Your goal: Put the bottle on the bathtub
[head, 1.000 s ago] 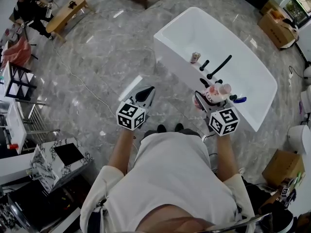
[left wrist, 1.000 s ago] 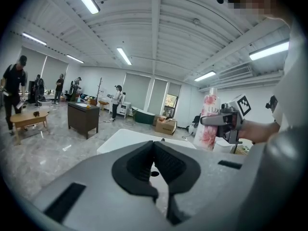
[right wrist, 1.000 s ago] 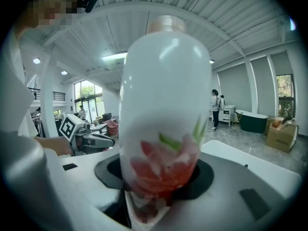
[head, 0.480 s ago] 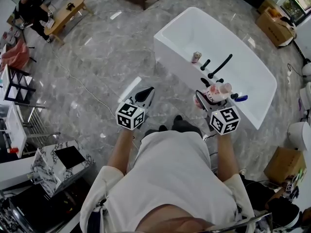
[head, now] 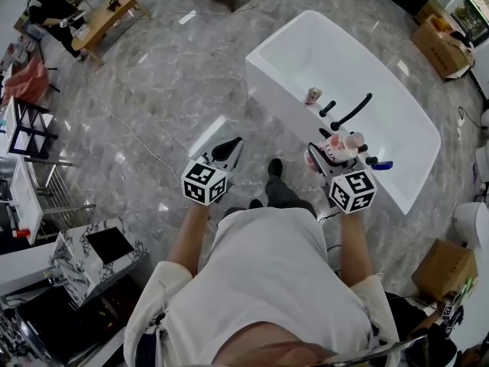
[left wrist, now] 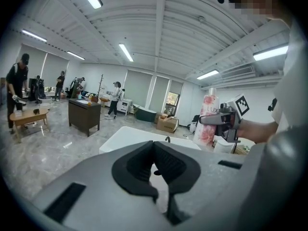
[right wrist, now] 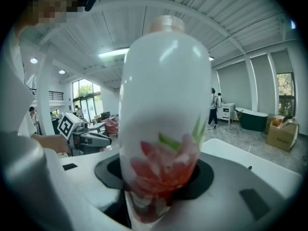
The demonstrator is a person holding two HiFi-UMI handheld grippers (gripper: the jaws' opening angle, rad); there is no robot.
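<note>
- The right gripper [head: 321, 160] keeps its jaws clamped round the bottle [head: 341, 145], which is carried in the air, just short of the tub.
- The left gripper [head: 228, 152] has its jaws pressed together on nothing.
- A shoe [head: 274, 167] has swung forward: the person is stepping.
- The bathtub [head: 263, 52] lies slightly nearer, so placing likely comes soon.

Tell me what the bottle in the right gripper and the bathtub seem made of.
Bottle: probably plastic, smooth opaque white with a printed pink flower and a soft sheen.
Bathtub: glossy white, maybe acrylic or ceramic; bright glints on its smooth walls show the gloss, not which.
</note>
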